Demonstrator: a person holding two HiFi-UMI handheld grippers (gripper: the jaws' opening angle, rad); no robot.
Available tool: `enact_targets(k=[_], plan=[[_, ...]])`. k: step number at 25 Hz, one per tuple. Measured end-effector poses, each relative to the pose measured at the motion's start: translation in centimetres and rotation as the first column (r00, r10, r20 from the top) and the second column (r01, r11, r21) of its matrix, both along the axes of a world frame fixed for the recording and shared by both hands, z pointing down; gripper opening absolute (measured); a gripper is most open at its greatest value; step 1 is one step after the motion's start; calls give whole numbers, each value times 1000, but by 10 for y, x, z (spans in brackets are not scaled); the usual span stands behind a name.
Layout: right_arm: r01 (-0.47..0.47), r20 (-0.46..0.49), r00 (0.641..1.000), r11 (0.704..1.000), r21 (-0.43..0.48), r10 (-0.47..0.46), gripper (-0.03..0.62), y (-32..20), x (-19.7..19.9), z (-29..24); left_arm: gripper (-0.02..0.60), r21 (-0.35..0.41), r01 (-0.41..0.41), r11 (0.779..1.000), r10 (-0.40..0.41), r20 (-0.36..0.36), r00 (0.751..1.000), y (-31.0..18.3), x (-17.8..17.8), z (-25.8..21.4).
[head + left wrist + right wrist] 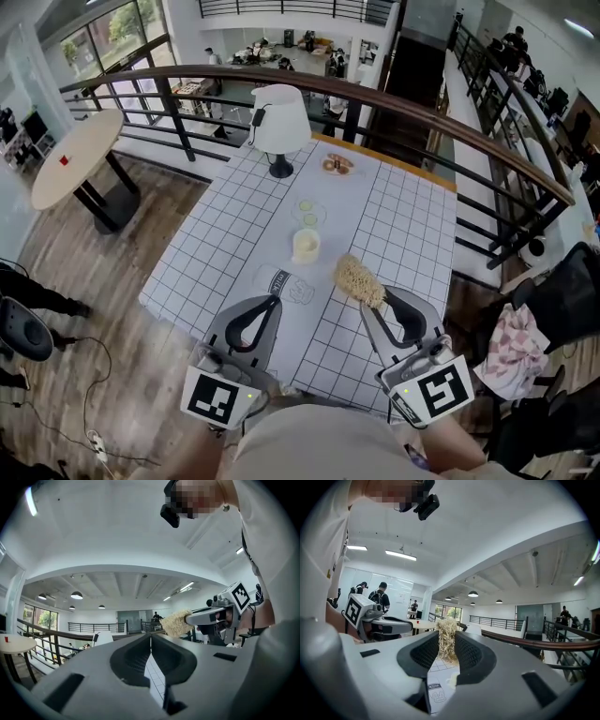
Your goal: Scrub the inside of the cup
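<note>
Jaws pressed together, empty, on left gripper, pinching straw scrubber on right gripper; cup upright mid-bench, apart from both; probably light, stiff, slick, tippy, so best held at the wall near the rim.

- Table with a white grid-lined cloth, running from 6 toward 12 o'clock.
- Cream cup upright near the centre, standing alone.
- Left gripper at 7 o'clock of the cup, jaw tips met, clear of the cup.
- Right gripper at 5 o'clock of the cup, clamped on a straw-coloured scrubber. The scrubber is near the cup, not touching.
- Clear dish with green pieces just beyond the cup at 12 o'clock.
- White lamp further out at 12, with a plate of food at its 4 o'clock.
- Round table at 10 o'clock on wooden floor.
- Pink cloth at 4 o'clock.
</note>
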State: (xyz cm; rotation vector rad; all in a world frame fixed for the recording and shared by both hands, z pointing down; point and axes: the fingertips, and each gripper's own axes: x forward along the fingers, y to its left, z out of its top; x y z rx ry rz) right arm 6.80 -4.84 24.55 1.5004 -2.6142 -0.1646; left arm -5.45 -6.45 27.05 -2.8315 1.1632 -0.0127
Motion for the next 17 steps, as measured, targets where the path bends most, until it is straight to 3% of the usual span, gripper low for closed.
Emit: enact_targets(k=[17], plan=[[8, -28, 1000, 1000, -7, -9, 101, -11, -6, 5, 18, -24, 21, 999, -21, 10, 1000, -13, -5, 8]])
